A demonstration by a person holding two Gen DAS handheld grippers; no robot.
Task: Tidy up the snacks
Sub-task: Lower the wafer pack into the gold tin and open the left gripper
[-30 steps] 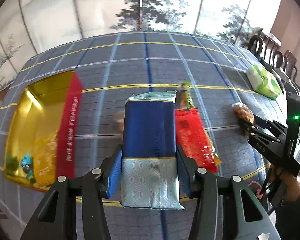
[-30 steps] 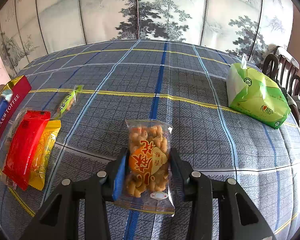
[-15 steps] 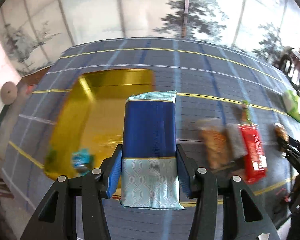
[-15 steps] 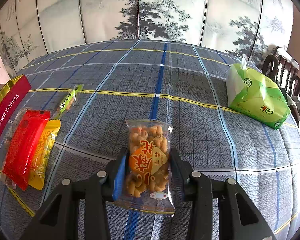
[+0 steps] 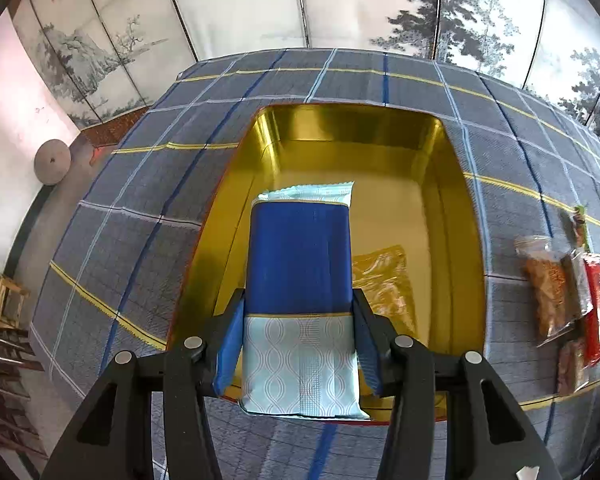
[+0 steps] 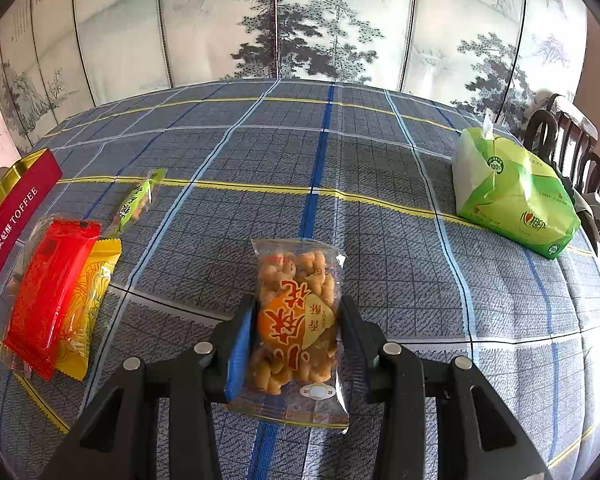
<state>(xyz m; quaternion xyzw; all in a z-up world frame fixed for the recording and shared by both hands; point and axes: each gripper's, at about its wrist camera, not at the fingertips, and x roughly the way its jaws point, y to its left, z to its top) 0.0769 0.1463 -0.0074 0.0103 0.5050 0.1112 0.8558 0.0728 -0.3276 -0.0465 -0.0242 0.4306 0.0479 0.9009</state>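
Note:
My left gripper [image 5: 298,340] is shut on a blue and pale-blue snack packet [image 5: 300,264] and holds it above the open gold tin [image 5: 452,184]. A yellow packet [image 5: 384,280] lies inside the tin. My right gripper [image 6: 296,340] is shut on a clear bag of fried dough snacks [image 6: 296,312], low over the checked tablecloth. In the right wrist view a red packet [image 6: 48,292] lies on a yellow packet [image 6: 88,304] at the left, with a thin green packet [image 6: 138,200] beyond them and the tin's red side [image 6: 12,220] at the far left.
A green tissue pack [image 6: 512,192] lies at the table's right edge, with dark wooden chairs [image 6: 572,148] behind it. Several loose snack packets [image 5: 560,292] lie right of the tin in the left wrist view. A painted folding screen stands behind the table.
My left gripper has swung left with the blue packet, from beside the tin to directly over it. The right gripper has stayed still with its bag.

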